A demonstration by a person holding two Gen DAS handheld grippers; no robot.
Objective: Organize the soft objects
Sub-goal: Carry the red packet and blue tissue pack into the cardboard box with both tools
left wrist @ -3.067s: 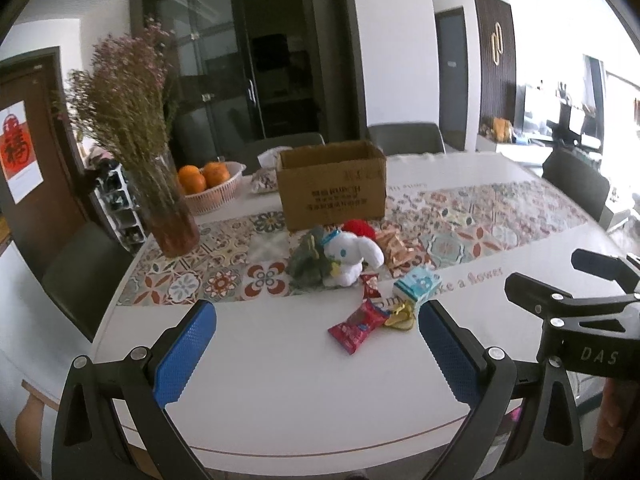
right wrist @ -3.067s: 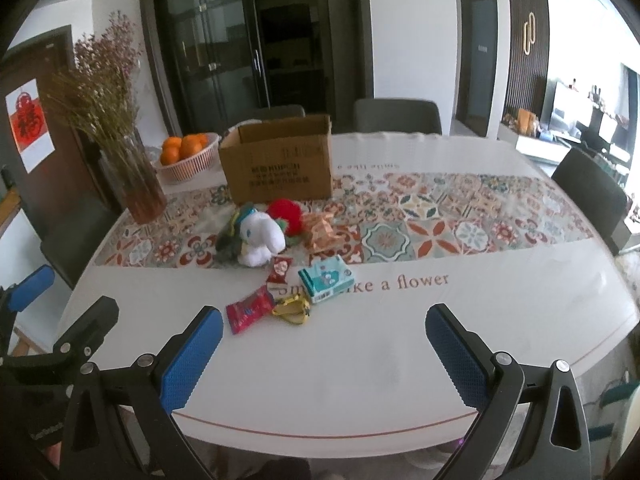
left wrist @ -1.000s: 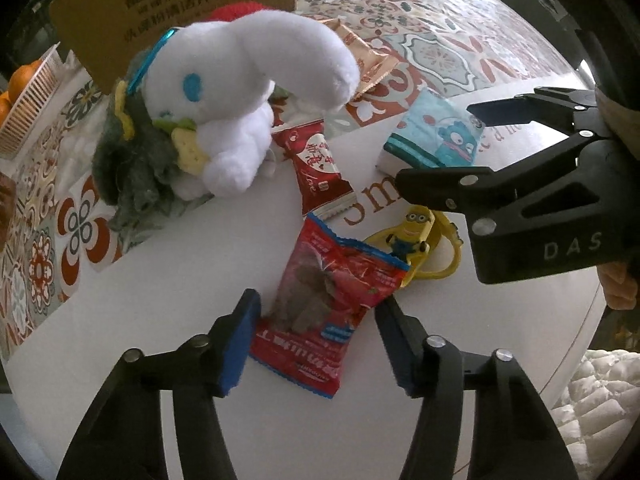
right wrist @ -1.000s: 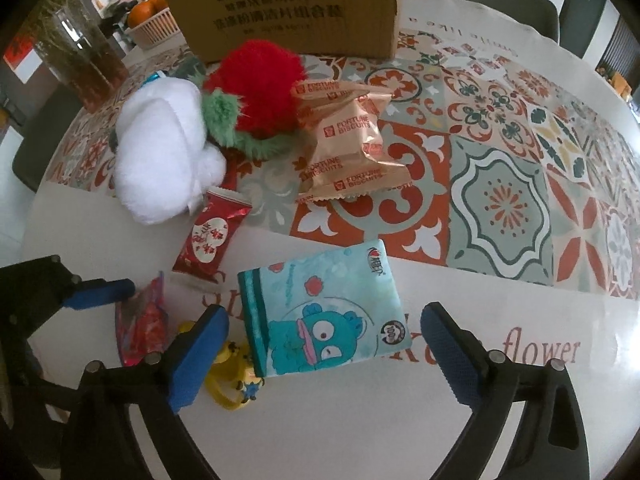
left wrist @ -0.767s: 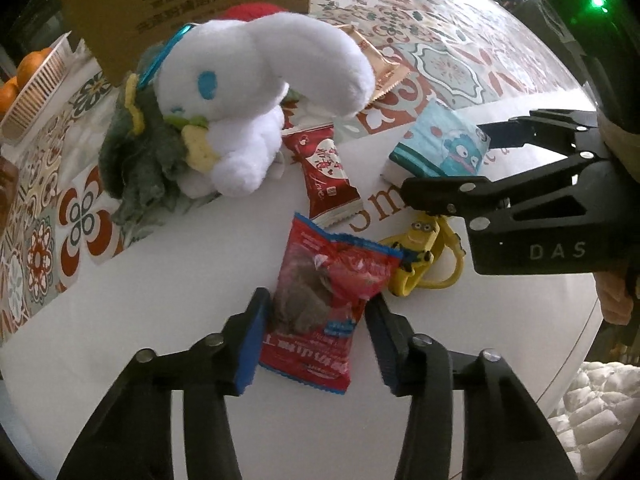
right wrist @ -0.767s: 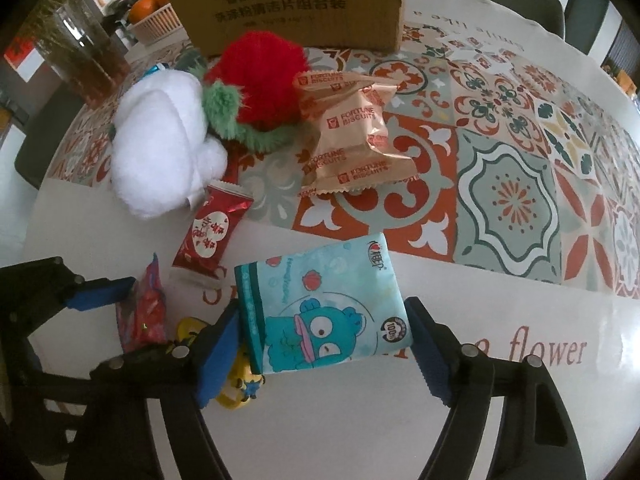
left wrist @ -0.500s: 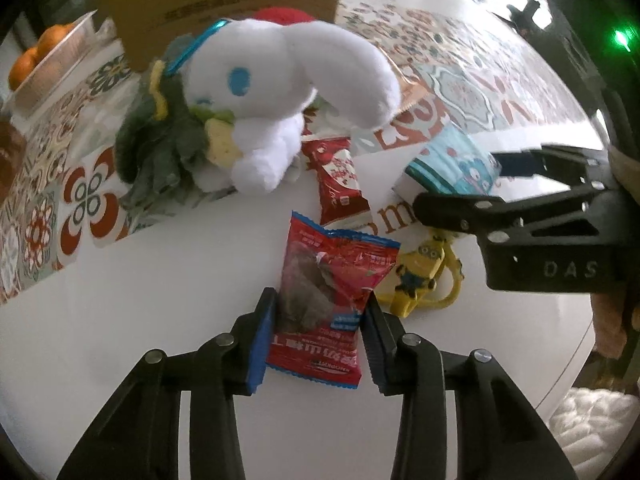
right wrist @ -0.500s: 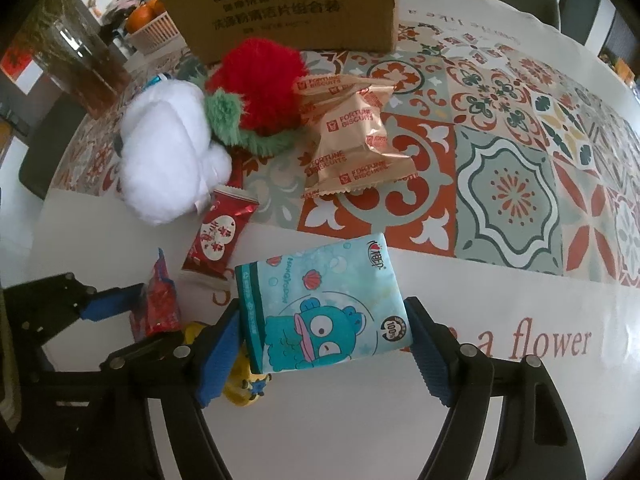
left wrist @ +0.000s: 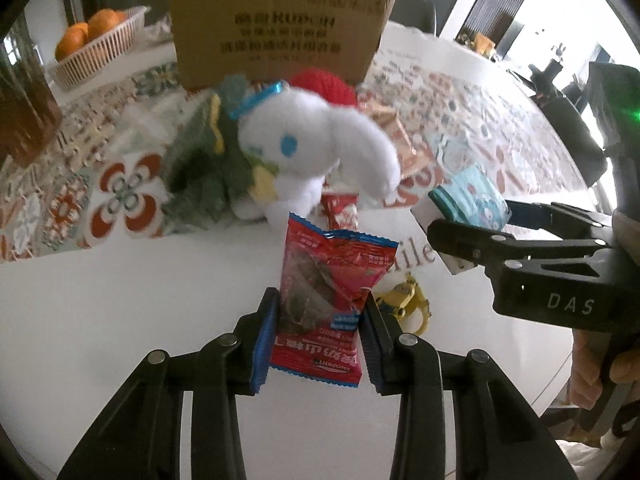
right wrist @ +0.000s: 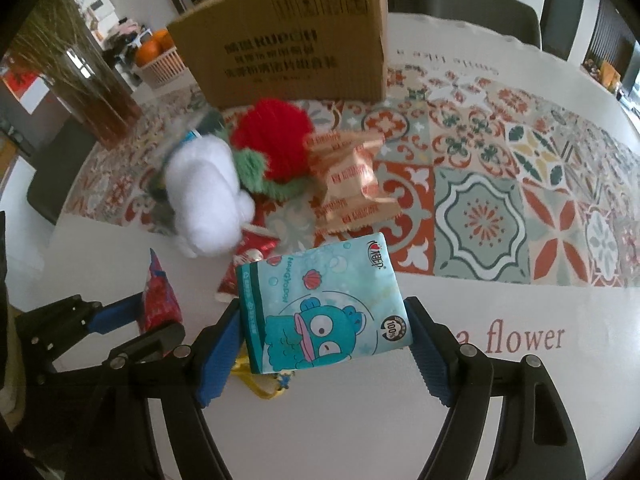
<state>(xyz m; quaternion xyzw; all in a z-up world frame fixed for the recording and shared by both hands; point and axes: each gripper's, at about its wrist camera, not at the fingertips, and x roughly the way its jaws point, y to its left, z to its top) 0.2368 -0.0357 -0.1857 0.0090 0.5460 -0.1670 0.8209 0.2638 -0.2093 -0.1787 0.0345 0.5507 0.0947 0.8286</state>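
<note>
My left gripper point(left wrist: 320, 300) is shut on a red snack packet point(left wrist: 328, 268), held upright just above the white table point(left wrist: 120, 300). In the right wrist view my right gripper point(right wrist: 324, 306) is shut on a teal tissue pack point(right wrist: 316, 280) with a cartoon fish, lifted clear of the table. A white plush rabbit point(left wrist: 312, 148), a dark green plush point(left wrist: 204, 172) and a red plush point(right wrist: 276, 140) lie together behind them. An open cardboard box point(right wrist: 288, 40) stands beyond the plush toys.
Tan biscuit packets point(right wrist: 348, 180), a small red packet point(left wrist: 340, 210) and a yellow keyring figure point(left wrist: 404, 300) lie on the table near the grippers. A basket of oranges point(left wrist: 92, 52) and a glass vase point(right wrist: 96, 96) stand at the far left.
Both grippers came down from above the table edge. The left shut on the red packet, the right on the tissue pack, and both have lifted their loads.
</note>
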